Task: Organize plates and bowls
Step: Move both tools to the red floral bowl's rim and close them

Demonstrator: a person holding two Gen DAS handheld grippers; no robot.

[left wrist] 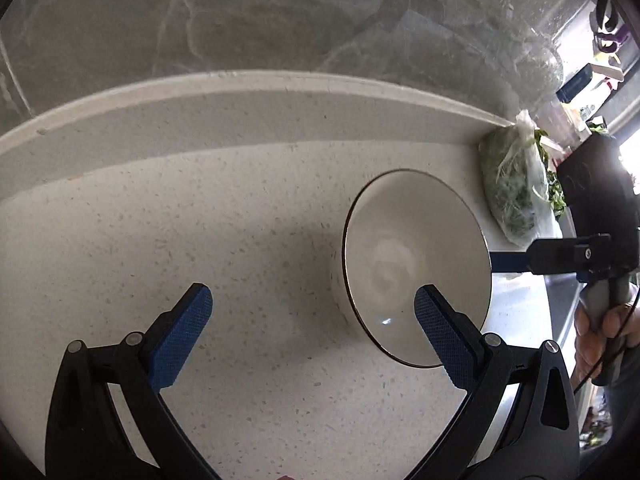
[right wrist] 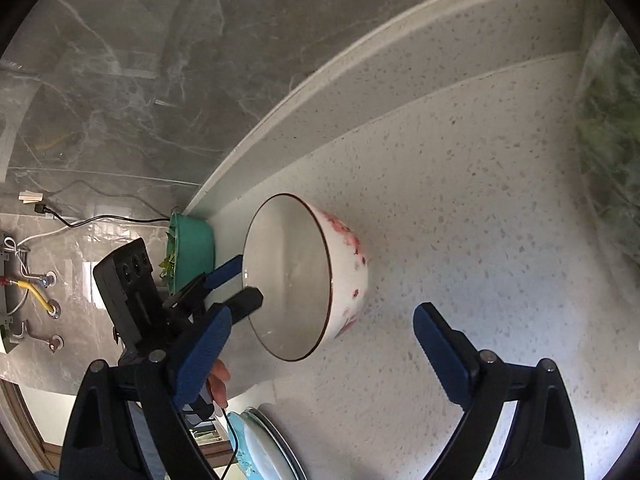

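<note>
A white bowl (left wrist: pixel 416 264) with a dark rim and red flowers on its outside (right wrist: pixel 348 280) stands on the speckled counter (left wrist: pixel 200 240). My left gripper (left wrist: pixel 314 336) is open wide. Its right pad (left wrist: pixel 440 332) hangs over the bowl's inside, and its left pad (left wrist: pixel 184 336) is over bare counter. My right gripper (right wrist: pixel 322 356) is open too, with the bowl just ahead of its fingers and nothing pressed. In the left wrist view one blue finger (left wrist: pixel 508 261) of the right gripper sits close to the bowl's far rim. A stack of plates (right wrist: pixel 268 448) lies at the counter's near edge.
A plastic bag of greens (left wrist: pixel 512 188) lies beside the bowl, against the raised back ledge (left wrist: pixel 240 116). A green basin (right wrist: pixel 192 248) holding leaves sits further along that ledge. A person's hand (left wrist: pixel 600 328) holds the right gripper's handle. The wall is grey marble.
</note>
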